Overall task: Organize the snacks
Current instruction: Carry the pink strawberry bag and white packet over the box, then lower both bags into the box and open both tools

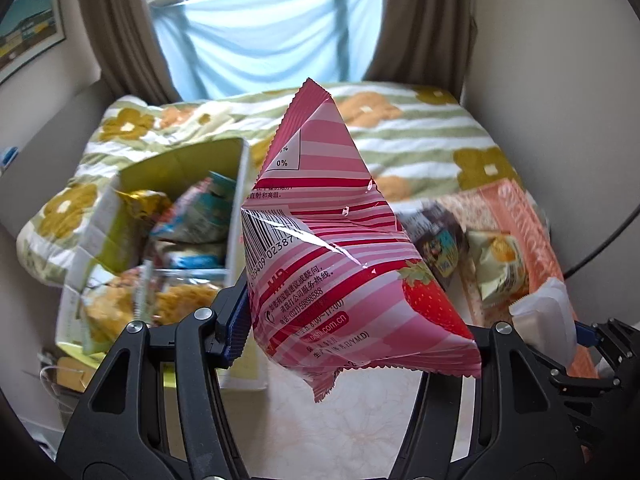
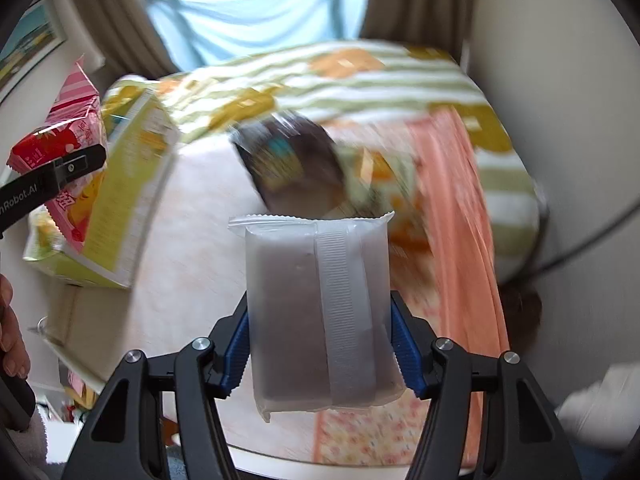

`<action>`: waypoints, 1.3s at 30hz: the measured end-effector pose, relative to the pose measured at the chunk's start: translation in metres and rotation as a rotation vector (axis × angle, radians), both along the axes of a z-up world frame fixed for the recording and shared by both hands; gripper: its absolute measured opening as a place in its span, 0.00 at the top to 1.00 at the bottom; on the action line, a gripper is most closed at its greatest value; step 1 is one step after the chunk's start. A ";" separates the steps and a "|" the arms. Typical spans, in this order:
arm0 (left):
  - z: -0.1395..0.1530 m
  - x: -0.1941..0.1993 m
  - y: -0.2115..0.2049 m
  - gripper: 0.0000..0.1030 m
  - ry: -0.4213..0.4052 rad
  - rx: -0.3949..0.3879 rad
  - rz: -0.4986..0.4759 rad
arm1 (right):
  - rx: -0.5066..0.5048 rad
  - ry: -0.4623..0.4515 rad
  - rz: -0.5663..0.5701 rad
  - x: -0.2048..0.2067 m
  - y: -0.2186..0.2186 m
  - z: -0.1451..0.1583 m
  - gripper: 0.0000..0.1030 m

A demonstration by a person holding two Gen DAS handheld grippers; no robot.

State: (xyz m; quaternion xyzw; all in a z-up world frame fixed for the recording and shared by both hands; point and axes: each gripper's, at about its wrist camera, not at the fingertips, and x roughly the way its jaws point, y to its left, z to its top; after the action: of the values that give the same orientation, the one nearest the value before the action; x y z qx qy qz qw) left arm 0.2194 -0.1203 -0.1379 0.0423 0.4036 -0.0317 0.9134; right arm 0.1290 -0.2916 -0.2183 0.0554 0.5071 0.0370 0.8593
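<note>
The low table [image 2: 192, 240] has a rounded pale top, and most of its middle is free. At the left edge stands an open yellow-green cardboard box [image 1: 240, 184] with stiff straight walls, full of crinkled snack packets. On the right, an orange patterned cloth [image 2: 456, 216] runs along the table from far to near, and a dark packet [image 2: 296, 160] and a green-and-yellow packet [image 1: 500, 264] lie at its left border, blurred. Beyond the far edge there is a bed with a soft flowered blanket [image 1: 400, 128], striped green and white.

The left gripper [image 1: 356, 320] is raised above the table, just right of the box, and points down at a slant. Its jaws are closed on a pink striped snack bag [image 1: 332, 248], glossy and puffed, with a strawberry picture and toothed seams. The bag stands up between the ribbed blue pads [image 1: 236, 324] in the air.

The right gripper [image 2: 320, 344] points down more steeply over the near right part of the table. Its jaws press both sides of a frosted white packet [image 2: 316, 312], flat and rectangular, with a dark bar inside and a ridged seam down its middle. This packet also hangs clear of the table. A hand [image 2: 10, 328] shows at the left border of the right wrist view.
</note>
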 end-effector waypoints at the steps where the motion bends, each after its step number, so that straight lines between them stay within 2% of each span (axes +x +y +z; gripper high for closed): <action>1: 0.007 -0.001 0.005 0.47 -0.008 -0.003 0.009 | -0.003 -0.021 0.027 0.003 0.008 0.009 0.44; 8: 0.046 0.002 0.074 0.47 -0.058 -0.043 0.088 | 0.023 -0.136 0.153 0.038 0.058 0.061 0.44; 15: 0.059 0.023 0.151 0.47 -0.055 -0.036 0.133 | 0.082 -0.199 0.250 0.074 0.129 0.095 0.44; 19: 0.047 0.047 0.193 0.47 0.008 -0.041 0.121 | 0.133 -0.204 0.256 0.097 0.172 0.103 0.44; 24: 0.019 0.080 0.240 0.47 0.073 -0.057 0.110 | 0.144 -0.182 0.251 0.127 0.224 0.101 0.44; 28: -0.004 0.105 0.259 0.47 0.124 -0.040 0.053 | 0.149 -0.139 0.226 0.149 0.257 0.086 0.44; 33: -0.034 0.126 0.268 0.46 0.201 -0.013 -0.022 | 0.164 -0.066 0.147 0.166 0.272 0.064 0.44; 35: -0.042 0.131 0.270 0.43 0.214 0.007 -0.023 | 0.164 -0.046 0.118 0.170 0.273 0.058 0.44; 36: -0.043 0.134 0.271 0.33 0.224 0.008 -0.025 | 0.164 -0.036 0.106 0.171 0.272 0.055 0.44; 37: -0.044 0.135 0.271 0.14 0.236 -0.002 -0.037 | 0.162 -0.028 0.097 0.173 0.272 0.054 0.44; 39: -0.042 0.134 0.270 0.00 0.222 -0.017 -0.052 | 0.158 -0.011 0.082 0.175 0.269 0.050 0.44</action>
State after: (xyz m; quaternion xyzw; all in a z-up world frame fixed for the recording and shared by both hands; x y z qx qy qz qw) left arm 0.3530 0.1499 -0.1796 0.0411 0.5009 -0.0631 0.8622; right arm 0.3041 -0.0223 -0.1678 0.1018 0.4998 0.1123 0.8528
